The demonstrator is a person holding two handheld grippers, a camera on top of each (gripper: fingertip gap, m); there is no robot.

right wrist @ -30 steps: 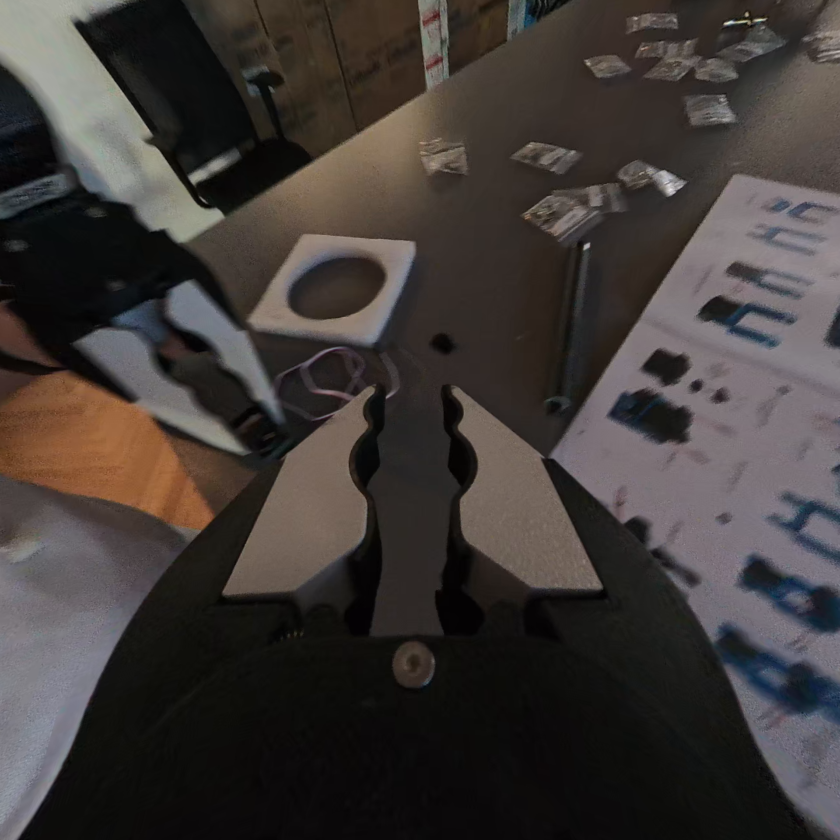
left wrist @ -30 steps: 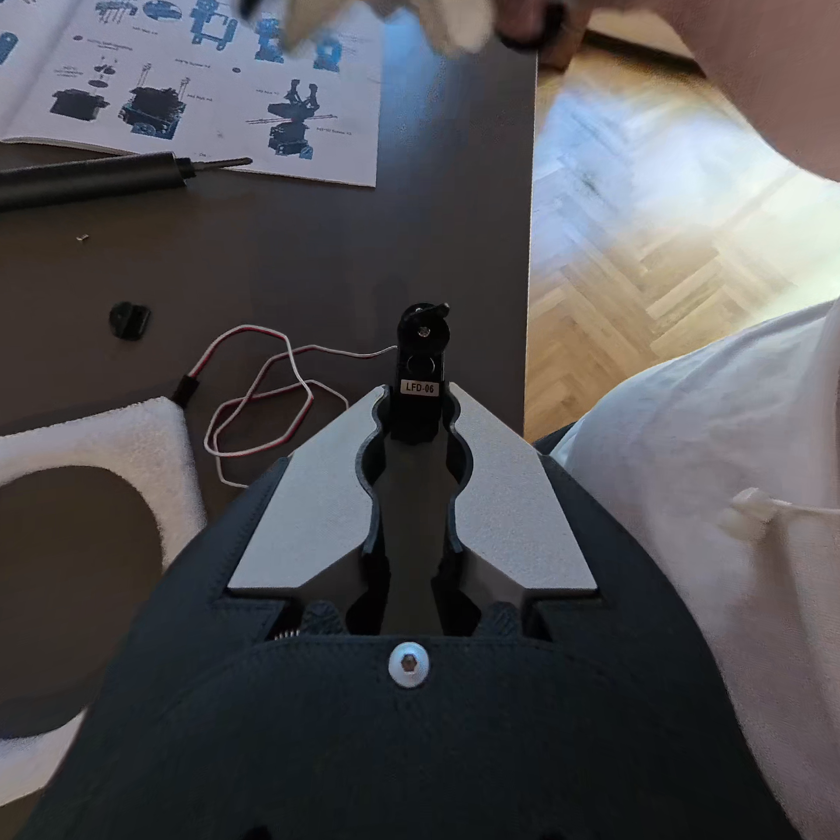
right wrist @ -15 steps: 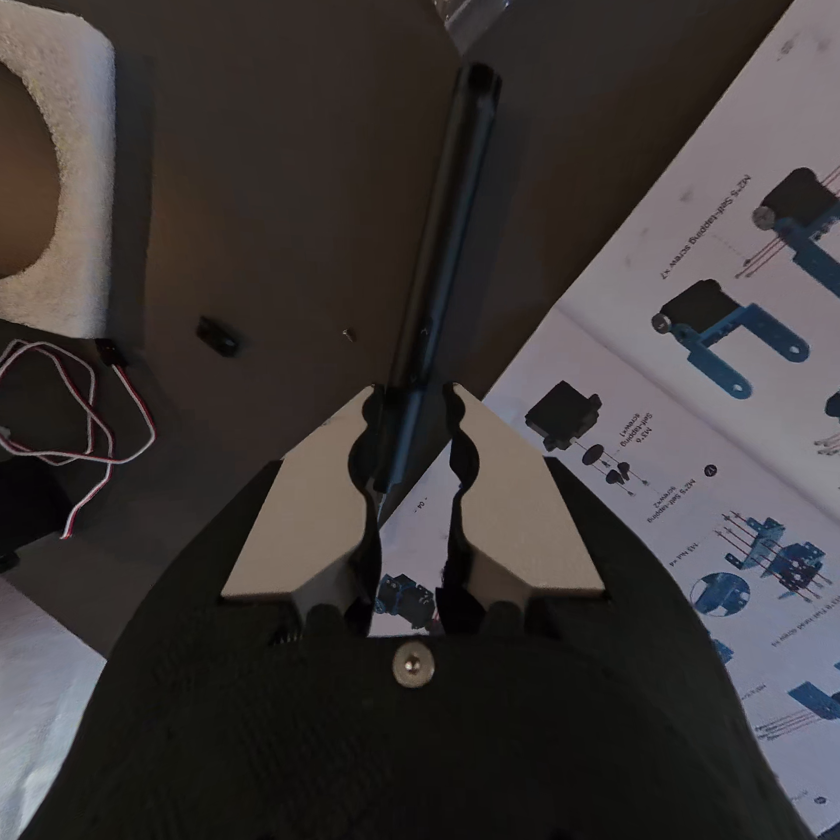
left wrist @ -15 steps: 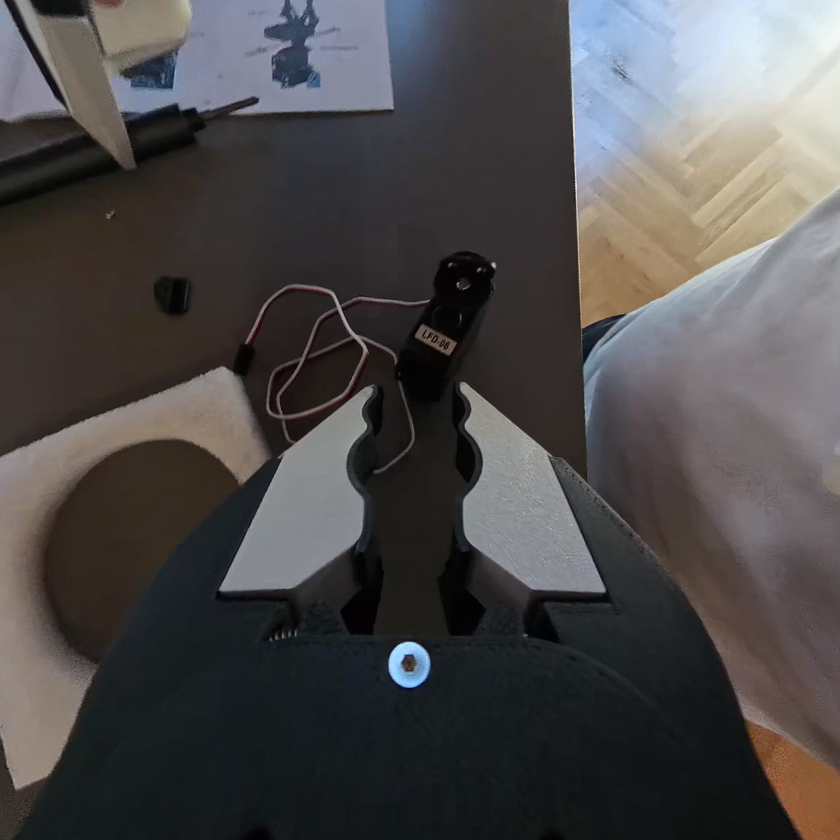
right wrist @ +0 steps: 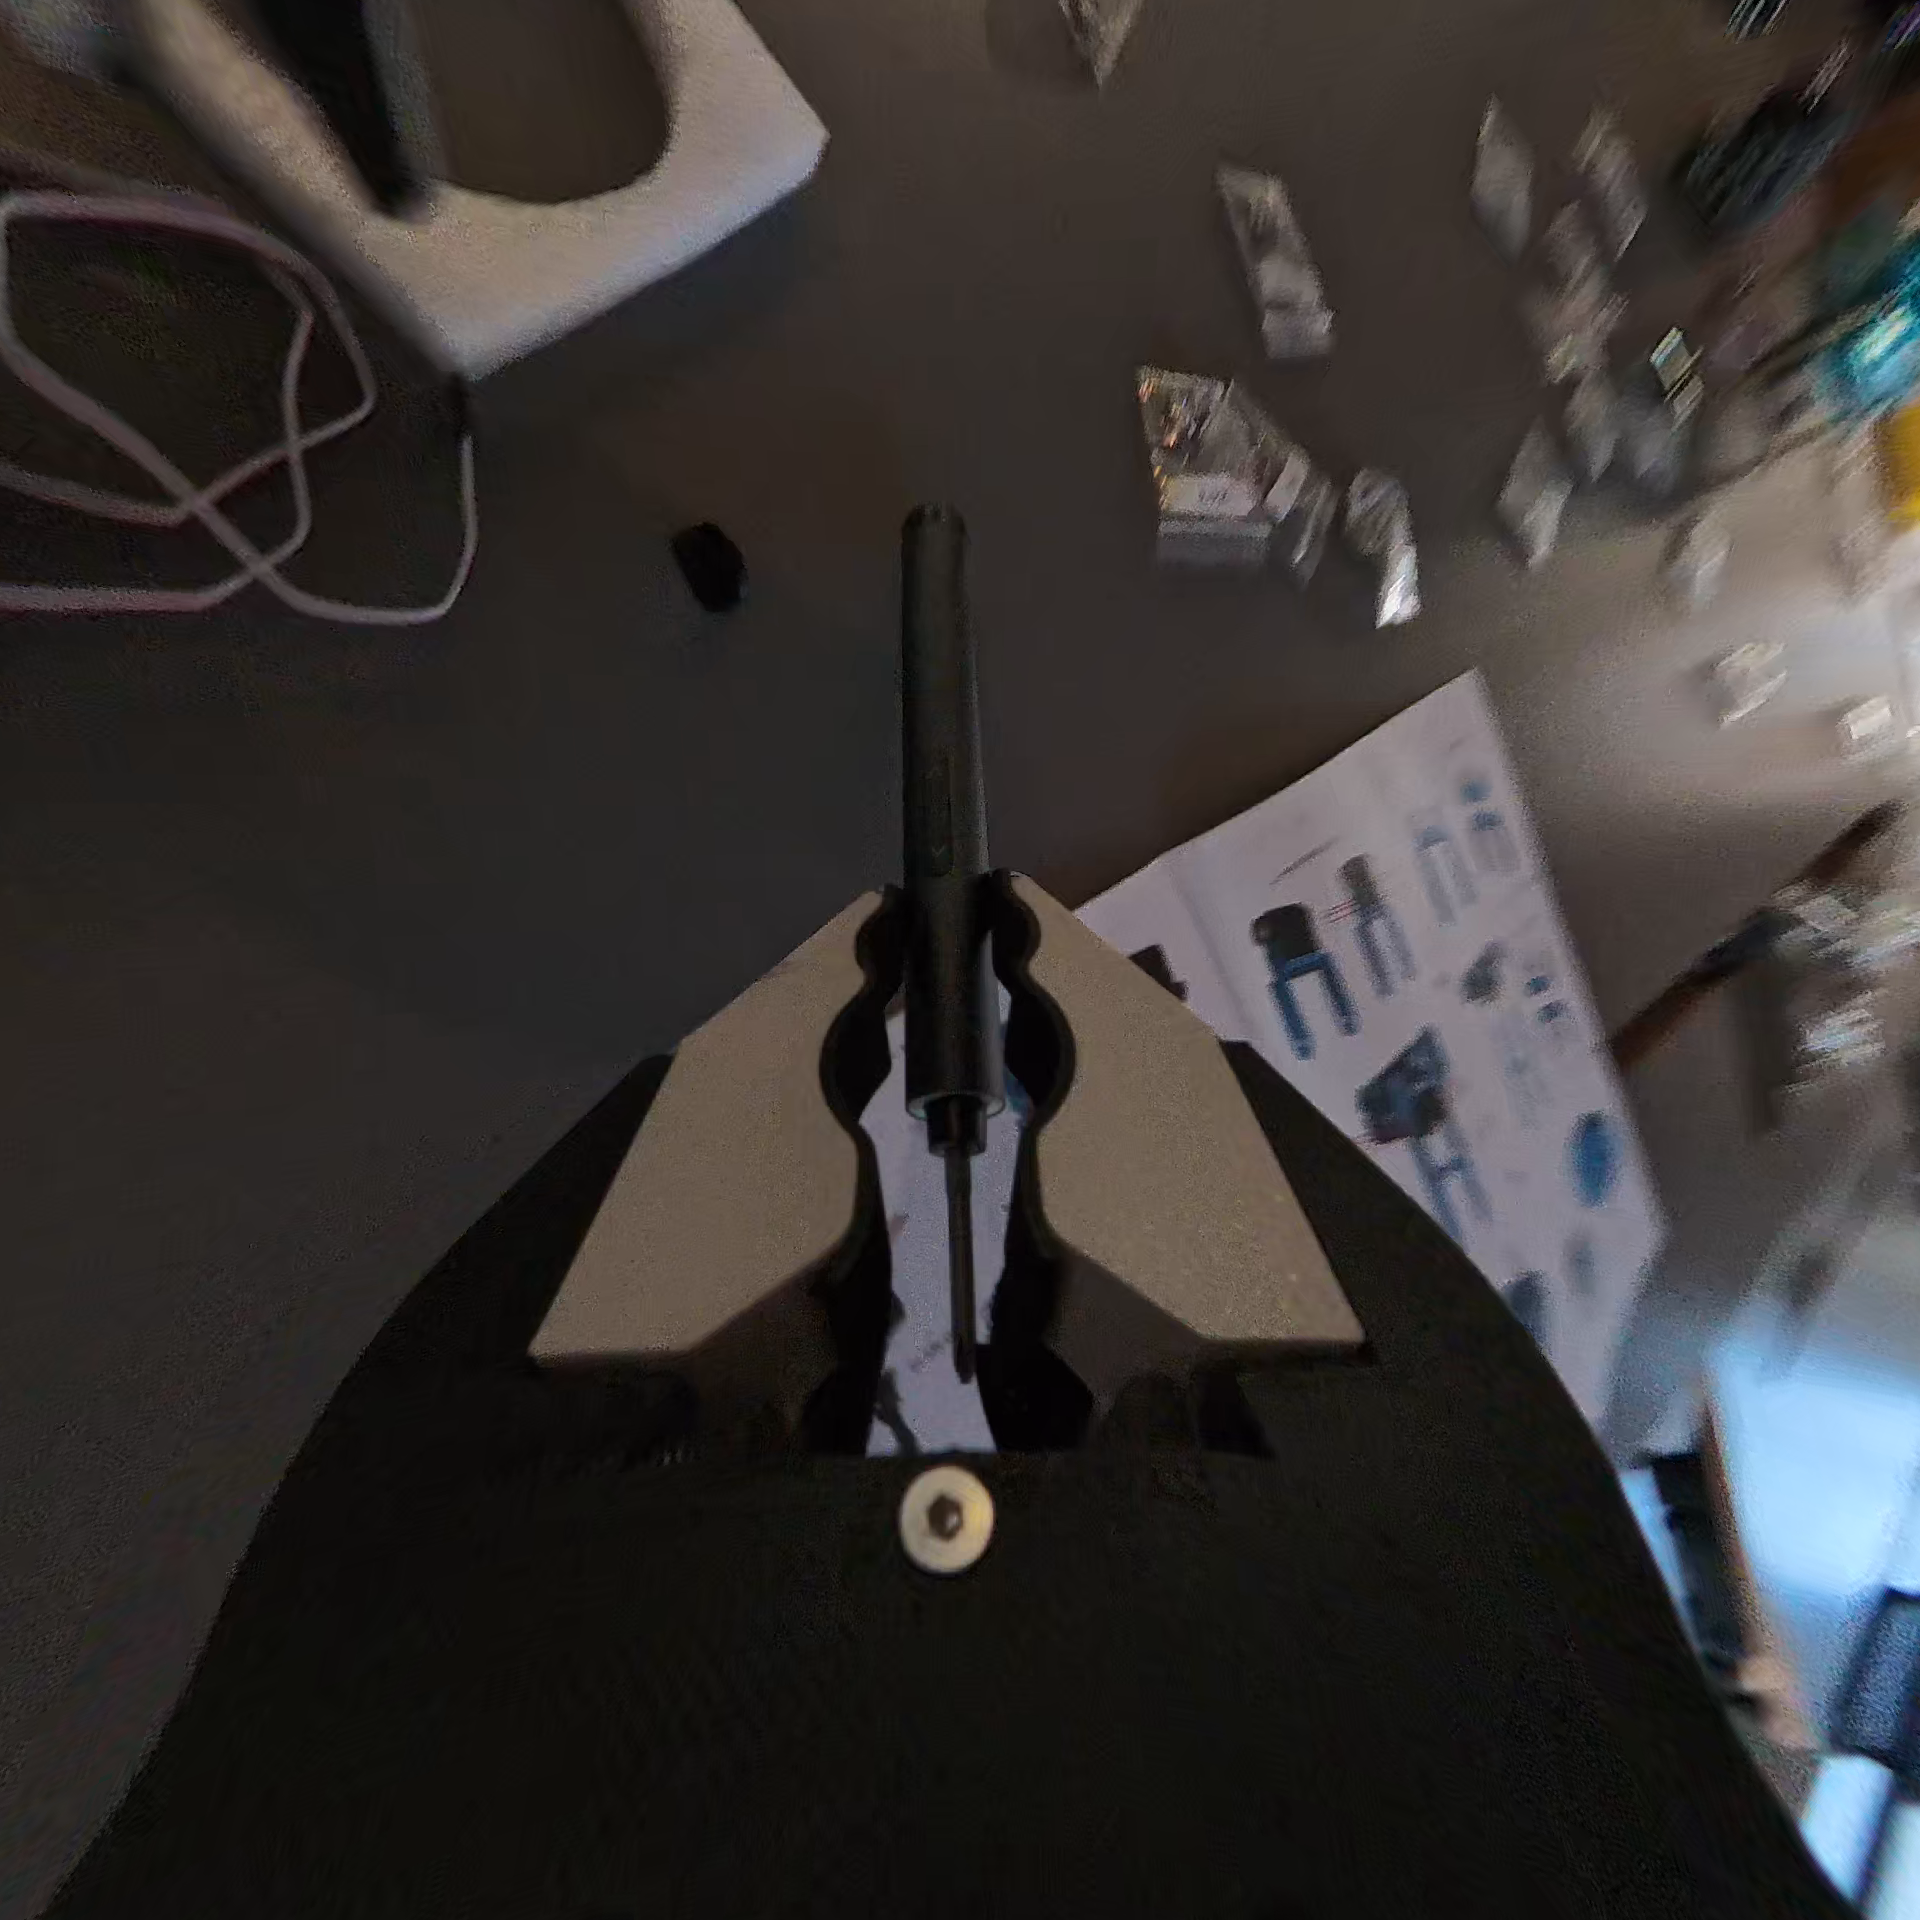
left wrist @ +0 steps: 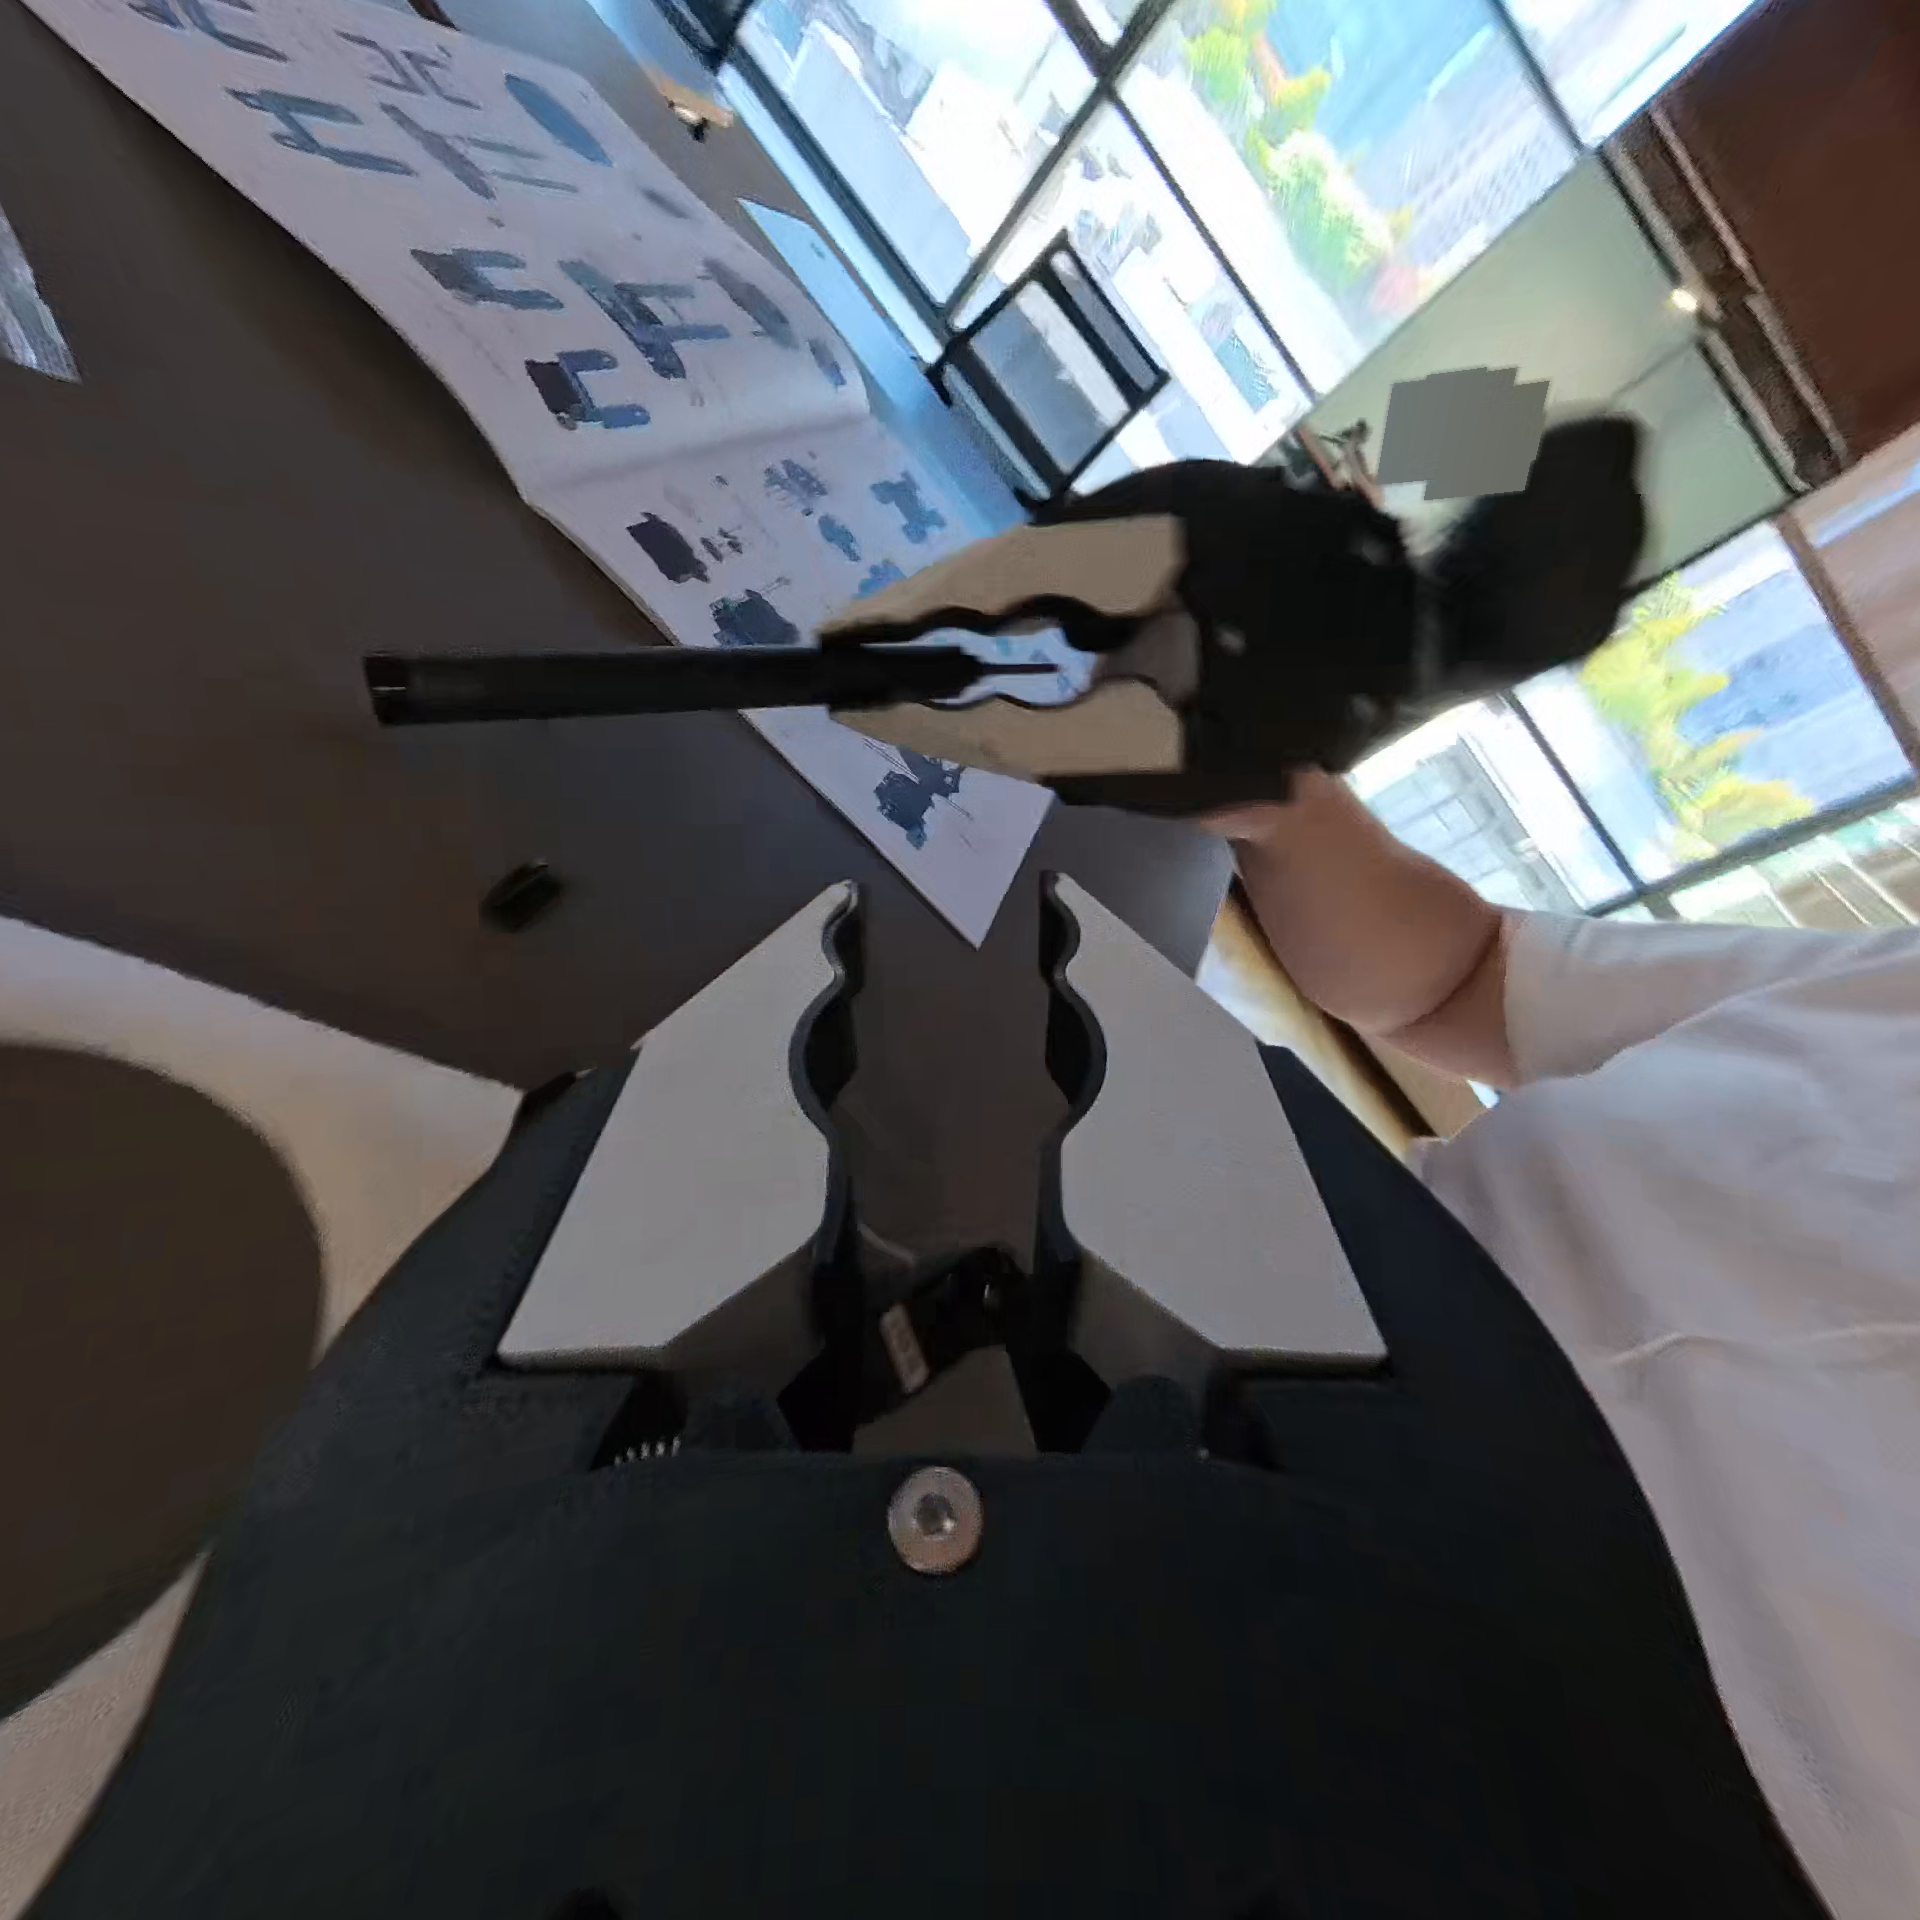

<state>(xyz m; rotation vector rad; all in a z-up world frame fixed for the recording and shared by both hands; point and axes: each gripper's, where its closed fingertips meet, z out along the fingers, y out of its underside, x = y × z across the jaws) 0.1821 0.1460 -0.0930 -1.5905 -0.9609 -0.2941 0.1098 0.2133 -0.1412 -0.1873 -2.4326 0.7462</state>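
Right hand-held gripper (right wrist: 943, 914) clamped on black screwdriver (right wrist: 940, 790), handle pointing forward along fingers, bit rearward; left hand-held gripper (left wrist: 948, 914) parted, servo (left wrist: 935, 1325) between finger roots.

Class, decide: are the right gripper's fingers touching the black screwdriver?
Touching. The right wrist view shows the right gripper shut on the black screwdriver; its fingers pinch the handle.

Printed booklet (right wrist: 1382, 997) with blurred diagram captions, small white label on black servo (left wrist: 902, 1351), nothing legible
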